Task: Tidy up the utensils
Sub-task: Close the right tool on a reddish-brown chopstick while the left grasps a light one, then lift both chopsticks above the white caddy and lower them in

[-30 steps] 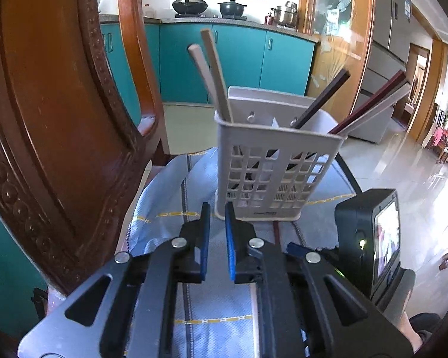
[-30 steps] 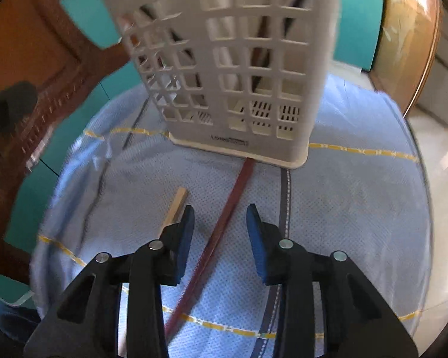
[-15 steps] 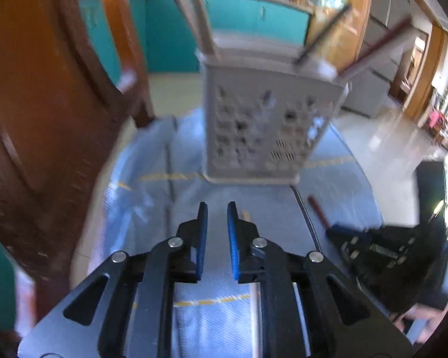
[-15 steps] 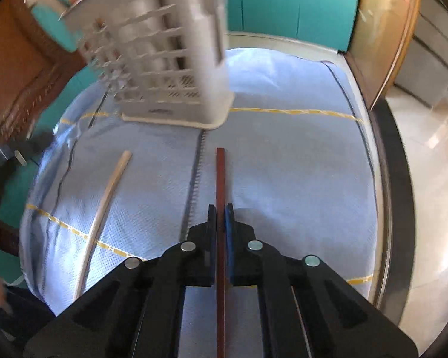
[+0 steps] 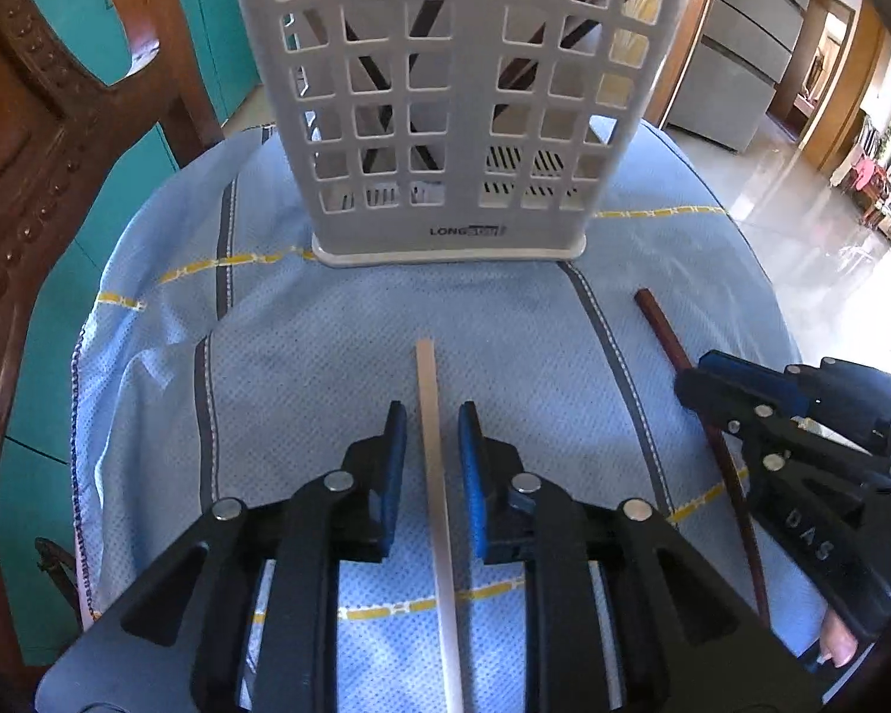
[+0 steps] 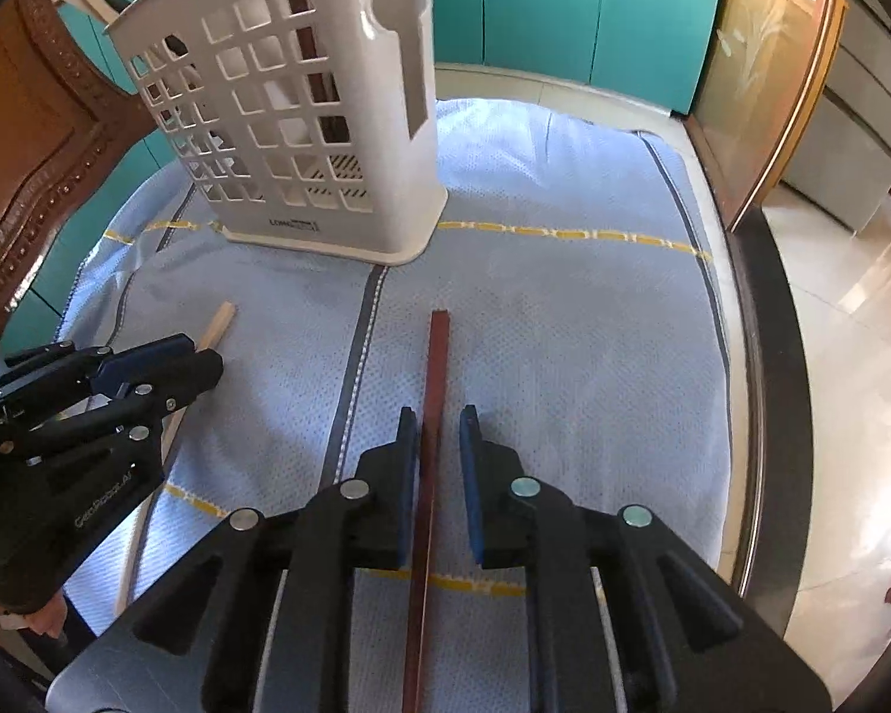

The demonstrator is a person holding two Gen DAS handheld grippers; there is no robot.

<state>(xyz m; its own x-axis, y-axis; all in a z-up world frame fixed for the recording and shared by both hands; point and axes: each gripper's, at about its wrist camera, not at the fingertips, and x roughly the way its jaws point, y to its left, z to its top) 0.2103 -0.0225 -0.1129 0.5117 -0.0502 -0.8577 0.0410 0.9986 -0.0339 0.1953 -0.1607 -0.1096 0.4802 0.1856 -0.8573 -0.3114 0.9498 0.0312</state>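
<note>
We've got each tool straddling a chopstick flat on the cloth-covered bench [image 5: 326, 356], left tool [image 5: 432, 463] over the pale chopstick [image 5: 430, 416], right tool [image 6: 433, 463] over the dark chopstick [image 6: 435, 368], both opening and gripping nothing, lined up lengthwise toward the basket [image 5: 457, 119].

Open blue cloth [image 6: 564, 327] lies right of the upright white slotted plastic basket [image 6: 303, 119]; a carved wooden chair [image 5: 35, 136] blocks the left side.
</note>
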